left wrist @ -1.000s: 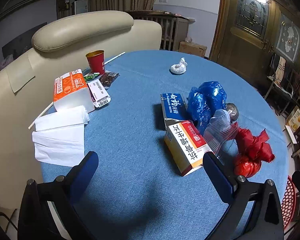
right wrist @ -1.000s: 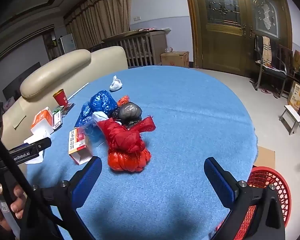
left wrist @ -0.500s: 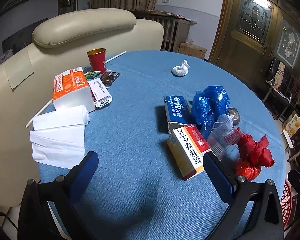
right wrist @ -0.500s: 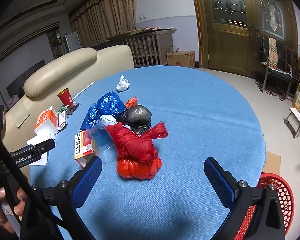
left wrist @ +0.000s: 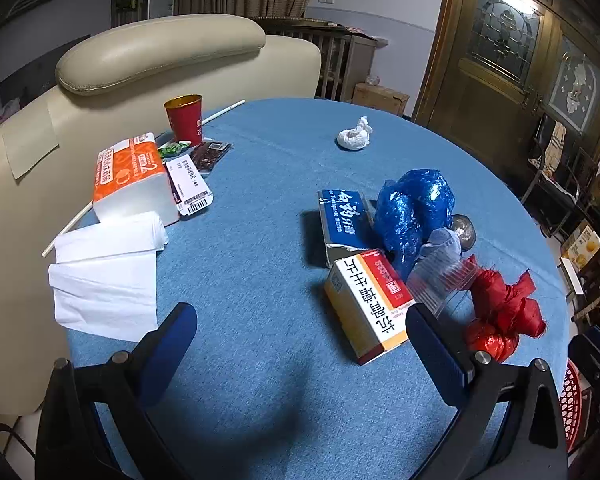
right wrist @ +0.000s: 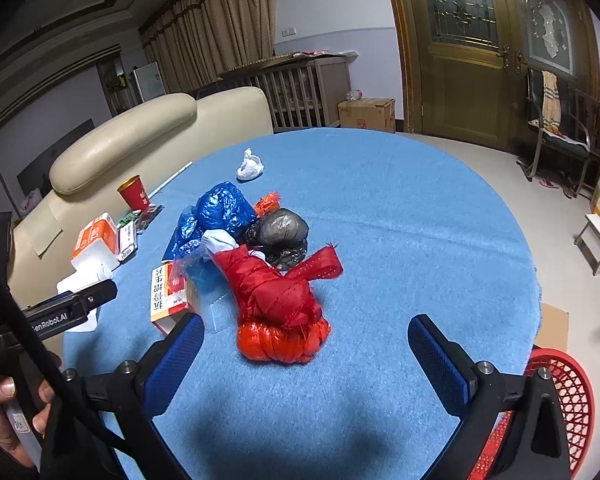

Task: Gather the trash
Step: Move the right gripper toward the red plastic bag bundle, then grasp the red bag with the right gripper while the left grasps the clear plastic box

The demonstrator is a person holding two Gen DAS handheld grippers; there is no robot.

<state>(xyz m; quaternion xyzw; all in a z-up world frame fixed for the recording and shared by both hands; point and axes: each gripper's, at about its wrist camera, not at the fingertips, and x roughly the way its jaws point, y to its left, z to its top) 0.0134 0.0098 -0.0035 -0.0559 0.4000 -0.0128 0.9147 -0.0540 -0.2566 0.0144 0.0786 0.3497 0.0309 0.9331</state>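
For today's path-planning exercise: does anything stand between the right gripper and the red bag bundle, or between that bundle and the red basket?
Nothing visible does. The right gripper is open, with only bare blue tablecloth before the red bag bundle. From there to the red basket, beyond the table's edge, only cloth shows.

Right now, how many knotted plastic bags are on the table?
4: red bag nearest the right gripper, black bag behind it, blue bag to its left, small white one farthest. Others may be hidden.
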